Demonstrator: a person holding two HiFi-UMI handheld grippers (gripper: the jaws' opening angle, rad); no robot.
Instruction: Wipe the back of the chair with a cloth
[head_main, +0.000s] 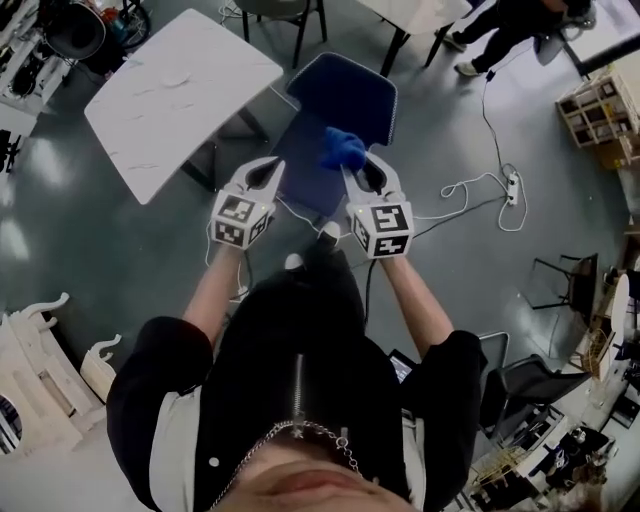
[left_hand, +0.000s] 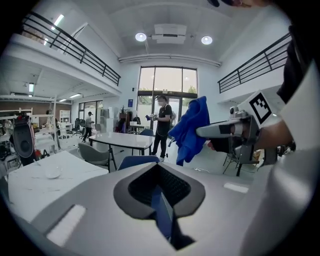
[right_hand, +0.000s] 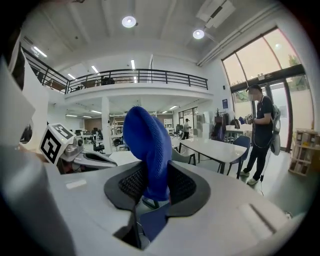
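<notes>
Person's black jacket (head_main: 300, 360) fills the foreground. Ahead, the right tool (head_main: 354, 172) is clamped on a bunched blue cloth (head_main: 343, 148) over the blue chair (head_main: 345, 95). The left tool (head_main: 270, 168), jaws together and empty, hovers alongside.

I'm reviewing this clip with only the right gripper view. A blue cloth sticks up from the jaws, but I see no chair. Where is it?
Observer: In the head view, the blue chair stands just ahead of the person. The right hand-held gripper holds the cloth over it.
Operator: Is the left one holding anything?
Observer: The left hand-held gripper is at the chair's left edge. In its own view the jaws are together with nothing between them.
Operator: Anything on the floor nearby?
Observer: A white power strip and its cable lie to the right of the chair.
</notes>
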